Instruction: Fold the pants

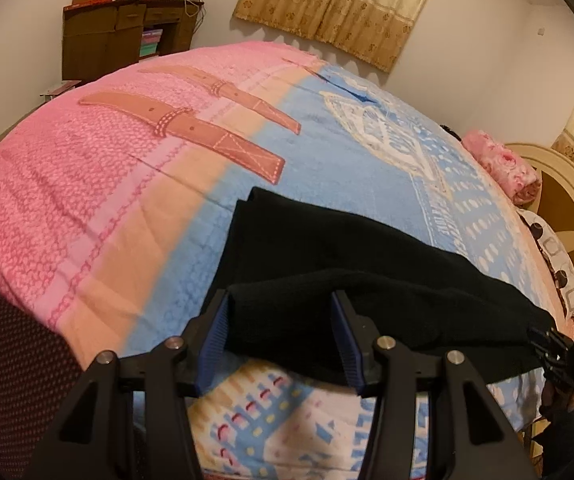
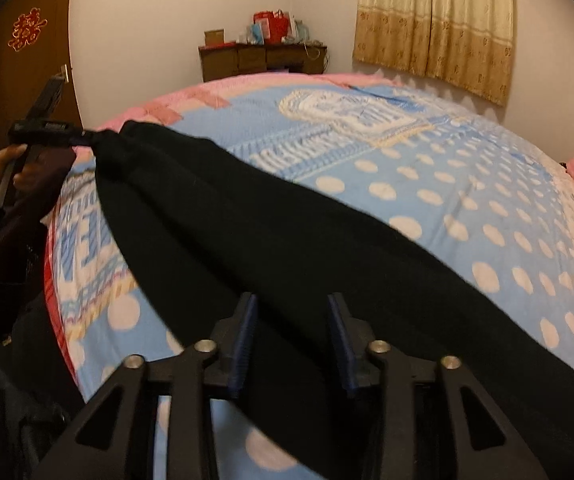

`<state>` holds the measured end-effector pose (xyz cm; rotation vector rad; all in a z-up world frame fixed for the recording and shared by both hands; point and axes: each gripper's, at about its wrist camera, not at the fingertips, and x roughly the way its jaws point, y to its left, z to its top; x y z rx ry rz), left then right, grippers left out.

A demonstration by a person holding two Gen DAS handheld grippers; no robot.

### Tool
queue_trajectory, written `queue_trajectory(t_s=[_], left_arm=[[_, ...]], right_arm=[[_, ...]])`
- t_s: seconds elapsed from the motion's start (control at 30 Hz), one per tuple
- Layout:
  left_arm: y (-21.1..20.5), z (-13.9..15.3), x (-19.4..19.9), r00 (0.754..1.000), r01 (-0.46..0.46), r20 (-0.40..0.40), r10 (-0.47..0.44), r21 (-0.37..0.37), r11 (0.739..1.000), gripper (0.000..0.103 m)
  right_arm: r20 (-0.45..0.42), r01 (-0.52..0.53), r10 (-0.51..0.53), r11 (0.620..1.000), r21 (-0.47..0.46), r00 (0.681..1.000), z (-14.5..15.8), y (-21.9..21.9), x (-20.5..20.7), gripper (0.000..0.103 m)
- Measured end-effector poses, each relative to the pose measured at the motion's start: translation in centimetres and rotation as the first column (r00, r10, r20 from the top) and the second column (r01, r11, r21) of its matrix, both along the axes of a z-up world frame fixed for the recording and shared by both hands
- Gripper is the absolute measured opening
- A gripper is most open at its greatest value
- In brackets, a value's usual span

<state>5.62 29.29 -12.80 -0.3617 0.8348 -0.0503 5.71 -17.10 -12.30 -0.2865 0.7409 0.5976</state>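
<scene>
Black pants (image 1: 327,264) stretch across the near edge of a bed's blue and pink blanket (image 1: 107,184). The left gripper (image 1: 279,336) and right gripper (image 2: 291,336) each pinch one end of the raised fabric. Beyond them the blanket lies open.

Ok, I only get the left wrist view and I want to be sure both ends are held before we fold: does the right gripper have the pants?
Observer: Yes. In the right wrist view the black pants run between the right gripper fingers.
Operator: How does my grip look from there?
Observer: The left gripper pinches a bunched end of the pants, held off the bed.
Operator: Anything beyond it?
Observer: A brown door, behind the left gripper.
</scene>
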Motion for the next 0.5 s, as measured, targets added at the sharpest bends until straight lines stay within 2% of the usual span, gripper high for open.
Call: queue_trajectory(t_s=[0.07,0.13,0.2,0.23,0.3,0.37,0.4,0.5], left_arm=[[0.3,-0.2,0.2,1.0,-0.008,-0.001,0.008,-0.002,1.0,0.052],[0.7,-0.4,0.2,1.0,-0.019,-0.004,0.019,-0.007,1.0,0.052],[1.1,-0.6,0.2,1.0,-0.028,0.001,0.028,-0.004,1.0,0.052],[1.3,-0.6,0.1,0.999,-0.035,0.005,0.035,0.0,0.999,0.052],[1.6,-0.7,0.2,0.999,-0.041,0.008,0.041,-0.004,0.999,0.052],[1.7,-0.8,0.3,0.999,-0.047,0.007,0.047,-0.011,0.999,0.052],[1.7,-0.7,0.2,0.999,-0.049,0.012,0.049,-0.009,0.999,0.052],[1.7,-0.1,-0.2,0.998,-0.051,0.025,0.05,0.014,0.999,0.052]], right_arm=[[-0.035,-0.012,0.012,1.0,0.014,0.999,-0.2,-0.4,-0.4,0.034],[-0.098,-0.07,0.073,0.997,0.039,0.992,-0.4,-0.5,-0.9,0.034],[-0.088,-0.117,0.119,0.993,0.027,0.989,-0.1,0.0,-1.8,0.034],[-0.081,-0.119,0.123,0.992,0.05,0.989,0.5,0.0,-1.9,0.034],[-0.047,-0.103,0.108,0.989,0.101,0.993,1.9,0.4,-1.1,0.034],[0.016,-0.068,0.067,0.993,0.094,0.998,2.7,1.5,0.4,0.034],[0.022,-0.052,0.05,0.994,0.099,0.998,2.8,2.0,1.5,0.034],[-0.06,-0.041,0.05,0.99,0.133,0.997,1.3,3.3,4.6,0.034]])
